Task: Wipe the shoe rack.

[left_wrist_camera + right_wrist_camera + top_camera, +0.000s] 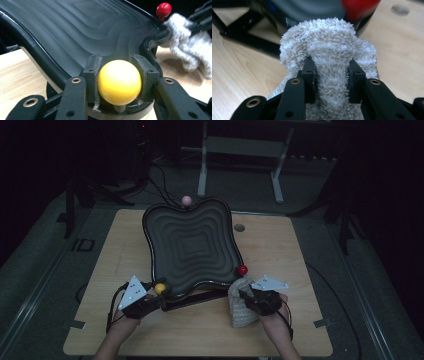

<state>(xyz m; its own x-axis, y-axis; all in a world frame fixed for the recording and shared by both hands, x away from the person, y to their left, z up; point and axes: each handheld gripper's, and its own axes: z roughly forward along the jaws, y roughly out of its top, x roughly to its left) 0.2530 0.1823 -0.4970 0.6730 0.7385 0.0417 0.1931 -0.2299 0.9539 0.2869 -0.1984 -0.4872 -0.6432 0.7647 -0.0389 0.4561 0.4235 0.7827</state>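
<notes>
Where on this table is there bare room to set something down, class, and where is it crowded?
Bare wood lies left of the black tray, right of it around the grey disc, and along the near table edge between the forearms. The tray's near rim is crowded: left gripper on the yellow ball, right gripper with the towel by the red ball.

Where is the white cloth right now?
In the high view, the white cloth sits near the table's front right, pinched in the right tongs, just below the red ball.

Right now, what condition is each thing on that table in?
Black wavy tray: propped up, tilted.
Yellow knob: clamped by left gripper.
Red knob: free, towel beside it.
Pink knob: untouched.
White towel: bunched, pinched by right gripper.
</notes>
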